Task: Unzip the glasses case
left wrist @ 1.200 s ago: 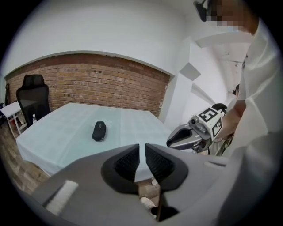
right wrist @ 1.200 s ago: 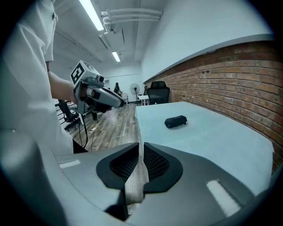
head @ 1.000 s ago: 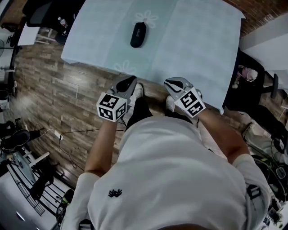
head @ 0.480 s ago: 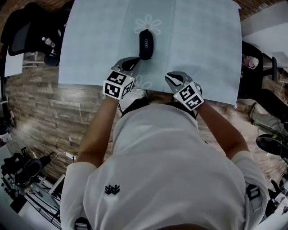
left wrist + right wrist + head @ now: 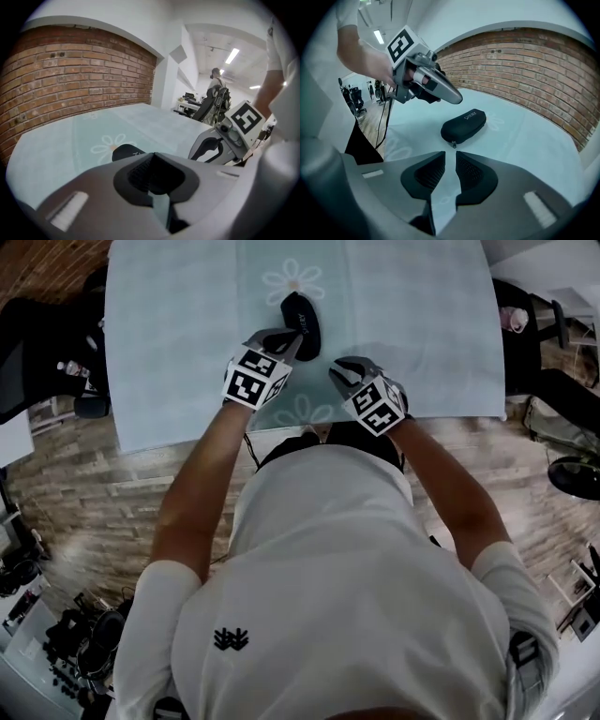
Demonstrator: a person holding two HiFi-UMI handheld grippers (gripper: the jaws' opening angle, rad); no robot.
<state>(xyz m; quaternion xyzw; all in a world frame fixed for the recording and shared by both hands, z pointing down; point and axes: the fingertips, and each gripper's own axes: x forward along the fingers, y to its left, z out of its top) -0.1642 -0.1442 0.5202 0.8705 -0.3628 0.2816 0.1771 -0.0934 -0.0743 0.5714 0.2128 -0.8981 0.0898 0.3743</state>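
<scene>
**One glasses case, two empty tools over the desk**

One black glasses case [image 5: 302, 313] is lying closed on the desk [image 5: 422, 315], which is being covered by a pale blue cloth. Two flower prints are being shown on the cloth in the head view: one beyond the case and one nearer the person, between the two tools.

The left tool [image 5: 286, 338] is being held just above the near end of the case. From the right gripper view its tip appears clear of the lid, though contact cannot be ruled out. In the left gripper view its jaws are being pressed together at the tips, with nothing between them, and the case [image 5: 124, 152] is being seen just ahead and a little to the left.

The right tool [image 5: 339, 371] is being held near the case, with the case ahead of it and slightly to its left. Its jaws are being held a narrow slit apart, and only cloth is being seen through the gap. From this tool the case [image 5: 464, 125] is being viewed end-on, with one zip pull [image 5: 453, 144] hanging at the end nearest the jaws.

Two marker cubes are being carried, one on each tool.
</scene>
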